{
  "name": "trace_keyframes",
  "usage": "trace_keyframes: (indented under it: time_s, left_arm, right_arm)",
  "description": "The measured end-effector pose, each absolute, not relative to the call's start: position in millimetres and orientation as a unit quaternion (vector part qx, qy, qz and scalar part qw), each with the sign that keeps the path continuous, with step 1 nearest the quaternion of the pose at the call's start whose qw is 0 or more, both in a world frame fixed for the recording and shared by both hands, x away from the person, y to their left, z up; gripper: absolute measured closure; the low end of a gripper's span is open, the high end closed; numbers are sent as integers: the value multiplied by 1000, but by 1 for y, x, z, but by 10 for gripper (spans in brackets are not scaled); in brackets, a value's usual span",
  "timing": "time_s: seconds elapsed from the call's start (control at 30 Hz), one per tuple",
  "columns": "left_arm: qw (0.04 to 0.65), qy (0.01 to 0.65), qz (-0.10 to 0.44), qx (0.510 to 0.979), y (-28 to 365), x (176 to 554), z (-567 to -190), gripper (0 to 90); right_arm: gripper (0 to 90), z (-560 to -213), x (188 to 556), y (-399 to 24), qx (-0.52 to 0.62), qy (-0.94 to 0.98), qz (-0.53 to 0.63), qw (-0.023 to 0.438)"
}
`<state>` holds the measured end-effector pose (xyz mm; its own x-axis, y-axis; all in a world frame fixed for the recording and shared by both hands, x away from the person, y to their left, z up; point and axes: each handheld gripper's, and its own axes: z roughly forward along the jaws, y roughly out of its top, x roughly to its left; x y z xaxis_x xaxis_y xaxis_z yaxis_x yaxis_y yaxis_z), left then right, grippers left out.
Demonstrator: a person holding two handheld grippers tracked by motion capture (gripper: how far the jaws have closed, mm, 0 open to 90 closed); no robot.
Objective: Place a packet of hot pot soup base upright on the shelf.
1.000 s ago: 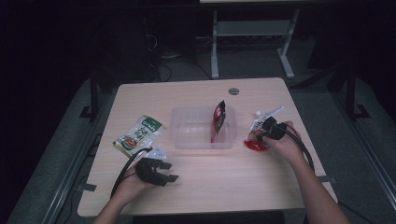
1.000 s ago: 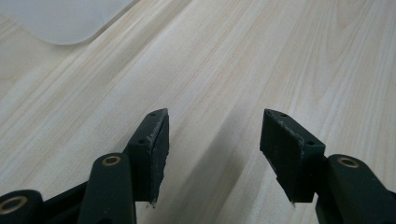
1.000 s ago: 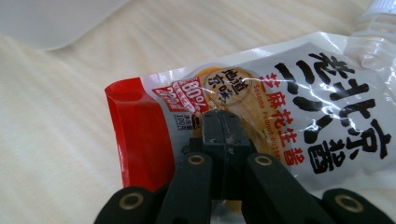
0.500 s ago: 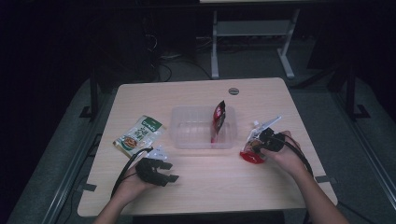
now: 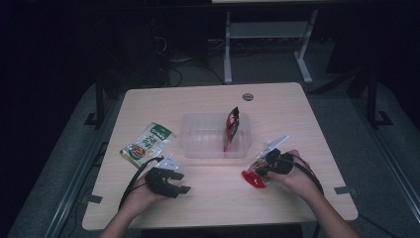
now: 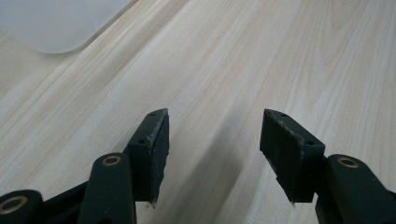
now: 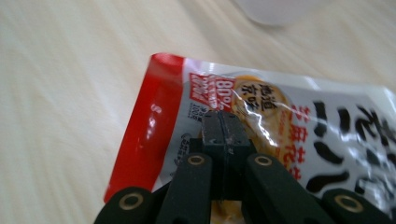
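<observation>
My right gripper (image 5: pixel 266 166) is shut on a red-and-white snack packet (image 5: pixel 254 176), just in front of the right corner of a clear plastic container (image 5: pixel 203 135). In the right gripper view the jaws of the right gripper (image 7: pixel 224 127) pinch the snack packet (image 7: pixel 156 116) near its red edge, low over the wood. A dark red packet (image 5: pixel 231 124) stands on edge inside the container at its right end. My left gripper (image 5: pixel 180 182) rests on the table near the front left, open with nothing in it. In its own view the left gripper (image 6: pixel 212 140) has bare wood between the jaws.
A green-and-white packet (image 5: pixel 147 144) lies flat to the left of the container. The wooden table (image 5: pixel 282 106) has a round grommet (image 5: pixel 247 96) at its far edge. A container corner (image 6: pixel 56 23) is seen ahead of the left jaws. Dark floor and a white stand lie beyond.
My right gripper has carried the red-and-white packet from beside the container's right end toward the near edge and a little left. The left gripper has stayed in place.
</observation>
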<state>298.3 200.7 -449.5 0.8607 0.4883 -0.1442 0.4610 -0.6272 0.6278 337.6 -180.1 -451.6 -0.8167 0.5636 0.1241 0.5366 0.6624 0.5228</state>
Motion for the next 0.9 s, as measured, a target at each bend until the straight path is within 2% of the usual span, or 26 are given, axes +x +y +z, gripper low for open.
trace_keyframes:
  time_s: [0.4,0.57,0.67,0.8,0.9]
  left_arm:
    - [339,257,20,905,201,298,-448,422]
    - [342,260,19,903,201,297,-449,423]
    - [345,260,20,901,201,298,-449,423]
    - [344,258,20,903,199,298,-450,424]
    - [339,254,20,906,199,298,-449,424]
  right_arm:
    - [900,-451,324,-135,226,926,304,-1]
    - [900,-439,329,-151,254,910,327,2]
    - [900,-431,339,-184,298,892,339,26]
    - [900,-433,349,-214,341,883,317,57]
    - [900,-439,356,-230,366,878,303,57]
